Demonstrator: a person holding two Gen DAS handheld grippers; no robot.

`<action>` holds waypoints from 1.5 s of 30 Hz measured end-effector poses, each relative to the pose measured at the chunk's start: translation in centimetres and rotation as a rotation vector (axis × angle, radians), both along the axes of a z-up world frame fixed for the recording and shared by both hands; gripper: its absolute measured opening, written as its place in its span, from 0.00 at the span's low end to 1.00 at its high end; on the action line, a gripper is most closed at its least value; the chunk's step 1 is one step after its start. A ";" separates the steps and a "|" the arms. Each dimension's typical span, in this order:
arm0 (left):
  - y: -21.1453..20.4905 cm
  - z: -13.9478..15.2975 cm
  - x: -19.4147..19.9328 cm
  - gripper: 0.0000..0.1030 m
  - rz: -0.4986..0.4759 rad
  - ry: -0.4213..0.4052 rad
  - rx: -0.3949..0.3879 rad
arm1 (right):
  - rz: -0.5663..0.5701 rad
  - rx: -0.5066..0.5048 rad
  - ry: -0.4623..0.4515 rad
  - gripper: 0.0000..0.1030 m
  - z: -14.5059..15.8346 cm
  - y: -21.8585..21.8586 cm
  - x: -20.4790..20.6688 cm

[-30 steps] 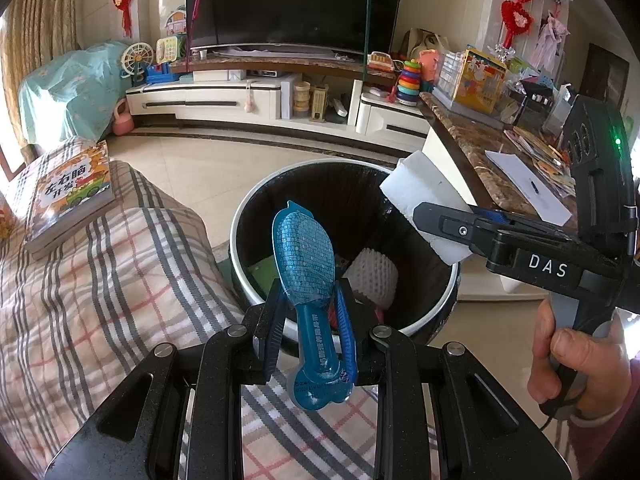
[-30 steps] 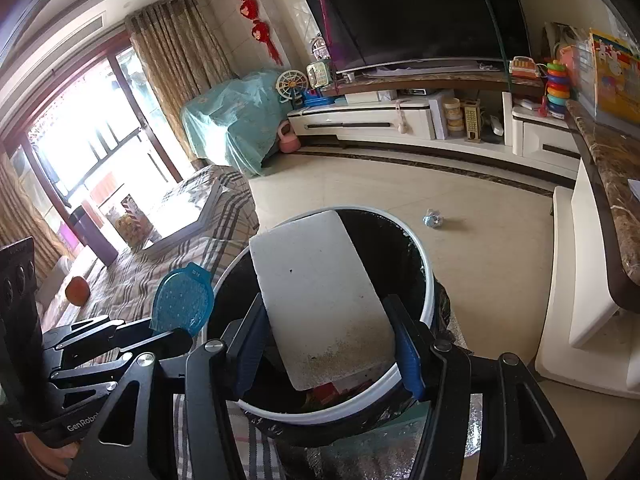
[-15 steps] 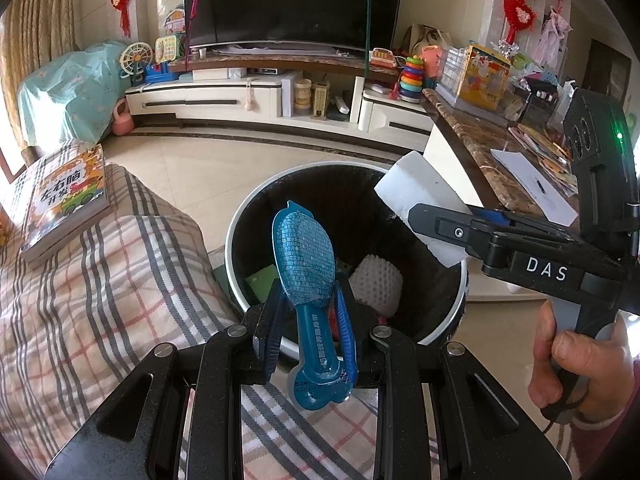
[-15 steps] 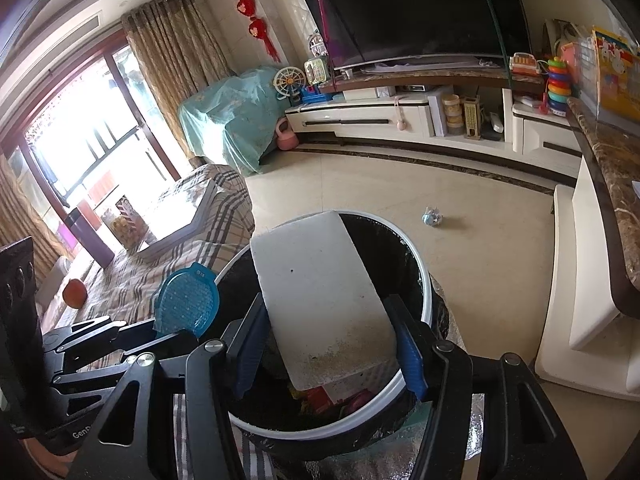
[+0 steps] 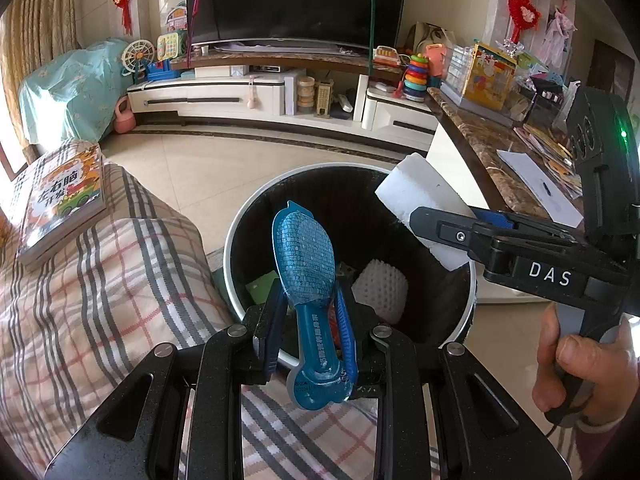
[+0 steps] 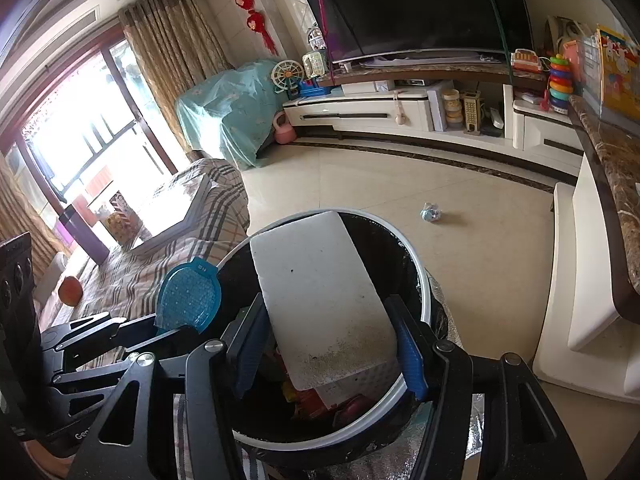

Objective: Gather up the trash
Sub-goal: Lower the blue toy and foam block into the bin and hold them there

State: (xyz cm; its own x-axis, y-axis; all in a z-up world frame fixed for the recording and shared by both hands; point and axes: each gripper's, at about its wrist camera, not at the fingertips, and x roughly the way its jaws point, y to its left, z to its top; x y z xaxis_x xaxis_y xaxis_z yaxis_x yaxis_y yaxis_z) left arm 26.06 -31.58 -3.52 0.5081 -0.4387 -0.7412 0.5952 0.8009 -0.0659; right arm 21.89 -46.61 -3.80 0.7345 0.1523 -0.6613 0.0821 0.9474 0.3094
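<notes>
My left gripper (image 5: pixel 310 320) is shut on a blue plastic package (image 5: pixel 306 256) shaped like a brush, held over the near rim of the round black trash bin (image 5: pixel 256 216). My right gripper (image 6: pixel 326 340) is shut on a white foam block (image 6: pixel 316 292), held over the bin's open mouth (image 6: pixel 418 268). In the left wrist view the foam block (image 5: pixel 420 196) hangs over the bin's right side. The blue package shows at the left in the right wrist view (image 6: pixel 188 300). The bin holds a white bumpy object (image 5: pixel 380 286) and other scraps.
A plaid-covered sofa (image 5: pixel 100 280) with a book (image 5: pixel 60 200) lies left of the bin. A crumpled bit of trash (image 6: pixel 431 214) lies on the tiled floor. A marble counter (image 5: pixel 480 140) stands right, a TV stand (image 5: pixel 248 92) at the back.
Both grippers have moved slightly farther over the bin with their loads. Both stay shut on what they hold.
</notes>
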 end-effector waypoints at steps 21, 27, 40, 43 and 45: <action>-0.4 -0.3 0.4 0.22 -0.012 0.018 0.005 | 0.013 0.006 0.025 0.58 -0.3 -0.4 0.6; -0.4 -0.3 0.5 0.22 -0.008 0.022 0.011 | 0.012 0.009 0.026 0.59 -0.3 -0.4 0.6; -0.6 -0.1 0.6 0.22 -0.006 0.023 0.015 | 0.017 0.008 0.031 0.59 -0.3 -0.6 0.9; -0.5 -0.1 0.6 0.23 -0.005 0.024 0.017 | 0.016 0.008 0.031 0.59 -0.2 -0.6 0.9; -0.5 0.0 0.6 0.23 -0.004 0.026 0.018 | 0.016 0.010 0.033 0.59 -0.3 -0.6 1.0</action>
